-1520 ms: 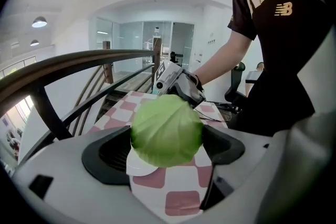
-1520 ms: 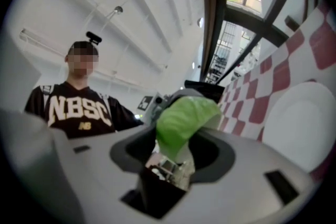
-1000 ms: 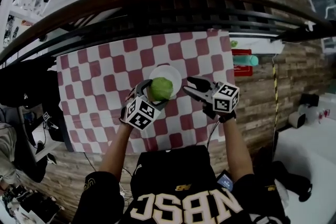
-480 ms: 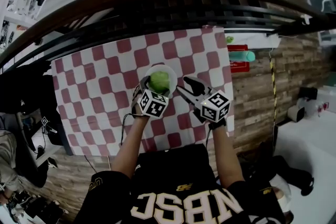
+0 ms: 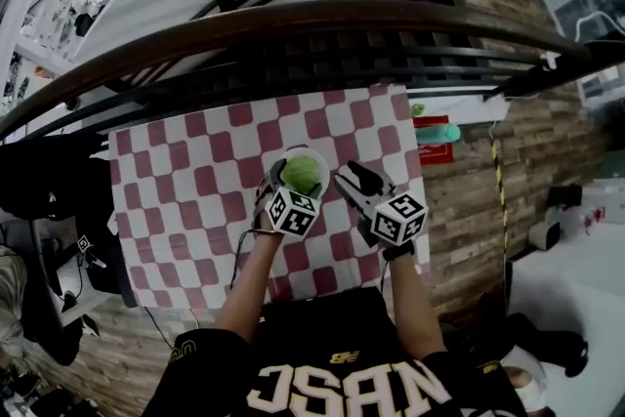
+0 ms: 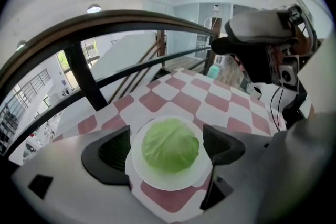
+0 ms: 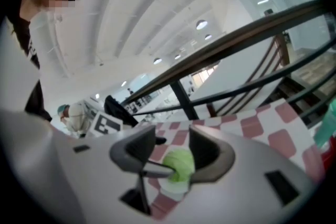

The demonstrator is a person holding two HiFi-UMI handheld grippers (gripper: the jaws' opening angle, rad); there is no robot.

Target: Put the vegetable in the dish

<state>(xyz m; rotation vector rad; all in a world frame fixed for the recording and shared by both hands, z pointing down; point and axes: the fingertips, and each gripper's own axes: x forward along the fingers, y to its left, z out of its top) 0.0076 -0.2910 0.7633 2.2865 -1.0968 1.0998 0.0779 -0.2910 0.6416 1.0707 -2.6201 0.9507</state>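
Observation:
A pale green cabbage [image 6: 170,144] lies in the middle of a white dish [image 6: 157,180] on the red-and-white checked cloth [image 5: 195,181]. My left gripper [image 6: 166,139] is open, with a jaw on each side of the cabbage and a gap to it on both sides. In the head view the cabbage [image 5: 302,173] and dish [image 5: 319,157] sit just beyond the left gripper [image 5: 285,183]. My right gripper [image 5: 350,179] hovers open and empty to the right of the dish. From the right gripper [image 7: 174,145] the cabbage [image 7: 178,164] shows beyond its jaws.
A dark wooden handrail [image 5: 293,20] with black bars runs along the table's far side. A red box with a teal cylinder [image 5: 437,132] and a small green item [image 5: 418,109] lie past the cloth's right edge. A brick-pattern floor lies to the right.
The left gripper brought the cabbage from the dish's near rim to its middle. The jaws now stand apart from it. The right gripper stayed beside the dish.

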